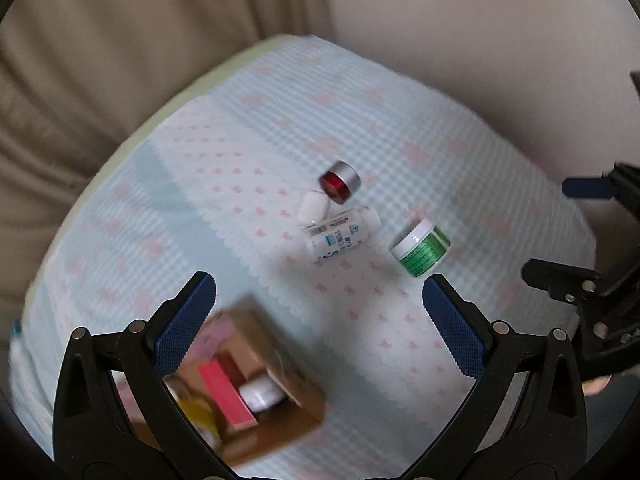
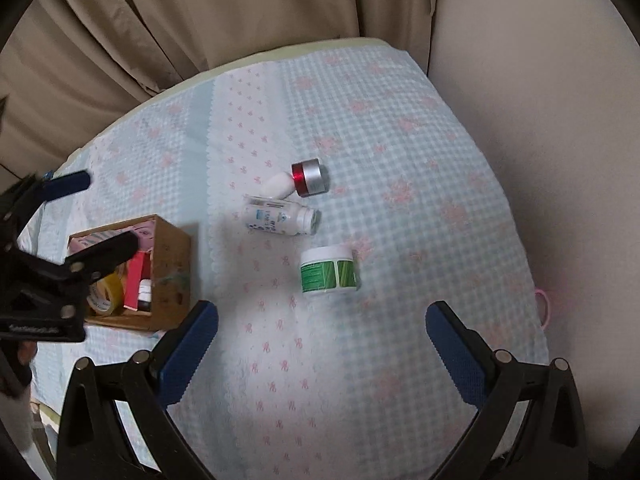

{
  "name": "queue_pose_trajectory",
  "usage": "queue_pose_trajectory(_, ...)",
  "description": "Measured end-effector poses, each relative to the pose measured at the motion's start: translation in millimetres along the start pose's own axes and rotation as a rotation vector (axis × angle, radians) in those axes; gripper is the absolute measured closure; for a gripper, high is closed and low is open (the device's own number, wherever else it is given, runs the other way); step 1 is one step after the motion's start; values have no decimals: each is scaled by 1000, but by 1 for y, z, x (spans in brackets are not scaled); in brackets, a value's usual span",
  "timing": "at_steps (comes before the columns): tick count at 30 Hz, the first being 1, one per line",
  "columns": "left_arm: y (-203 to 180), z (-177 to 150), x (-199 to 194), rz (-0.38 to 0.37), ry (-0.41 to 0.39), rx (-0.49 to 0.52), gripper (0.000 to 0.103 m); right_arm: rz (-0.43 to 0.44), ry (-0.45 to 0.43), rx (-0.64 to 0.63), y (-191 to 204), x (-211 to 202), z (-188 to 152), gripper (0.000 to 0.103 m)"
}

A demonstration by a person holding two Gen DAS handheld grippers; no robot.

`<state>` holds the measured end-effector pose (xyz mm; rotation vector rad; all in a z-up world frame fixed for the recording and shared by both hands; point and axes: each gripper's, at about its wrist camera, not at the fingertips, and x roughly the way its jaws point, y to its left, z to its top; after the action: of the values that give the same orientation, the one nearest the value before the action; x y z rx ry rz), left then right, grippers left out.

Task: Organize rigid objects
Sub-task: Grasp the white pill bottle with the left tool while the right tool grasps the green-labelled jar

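Note:
On the blue-and-pink cloth lie a red-and-silver jar (image 1: 339,182) (image 2: 308,177), a small white container (image 1: 314,208) (image 2: 277,186), a white bottle on its side (image 1: 342,237) (image 2: 281,220) and a green-labelled jar with a white lid (image 1: 421,247) (image 2: 328,270). A brown cardboard box (image 1: 280,376) (image 2: 170,268) holds a red box, a tape roll and a white item. My left gripper (image 1: 319,296) is open and empty above the box's near side. My right gripper (image 2: 322,322) is open and empty, just short of the green jar.
The cloth covers a rounded table (image 2: 280,54) with beige curtains (image 2: 180,12) behind and a pale wall (image 2: 540,80) to the right. The right gripper shows at the left wrist view's right edge (image 1: 568,236); the left gripper shows at the right wrist view's left (image 2: 92,220).

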<state>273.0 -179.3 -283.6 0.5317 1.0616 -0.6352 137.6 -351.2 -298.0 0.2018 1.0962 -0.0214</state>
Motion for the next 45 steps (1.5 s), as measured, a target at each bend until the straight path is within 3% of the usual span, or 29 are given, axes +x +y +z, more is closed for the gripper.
queue_pose_trajectory(8, -5, 34, 102, -97, 107, 359, 1, -1, 28, 48, -14, 60, -2, 0)
queue_pose_trajectory(14, -32, 27, 159, -150, 141, 639, 3, -3, 52, 65, -14, 110, -9, 0)
queue_pose_trajectory(19, -48, 19, 204, -187, 205, 787, 16, 1, 55, 92, -7, 145, -14, 0)
queue_pose_trajectory(24, -53, 14, 228, -216, 221, 864, 18, -20, 55, 73, -1, 173, -16, 0)
queue_pose_trajectory(29, -59, 9, 241, -227, 222, 903, 21, -27, 83, 60, 1, 191, -13, 9)
queue_pose_trajectory(32, -66, 7, 248, -259, 260, 899, 35, -35, 98, 53, -1, 200, -12, 17)
queue_pose_trajectory(34, -66, 7, 253, -247, 269, 890, 39, -33, 106, 53, -4, 205, -11, 19)
queue_pose_trajectory(35, -67, 8, 255, -246, 269, 889, 42, -22, 115, 50, -4, 209, -11, 29)
queue_pose_trajectory(36, -68, 8, 256, -245, 269, 884, 49, -23, 122, 42, -5, 211, -11, 33)
queue_pose_trajectory(45, -66, 12, 254, -226, 282, 838, 53, -2, 118, 53, -21, 205, -7, 34)
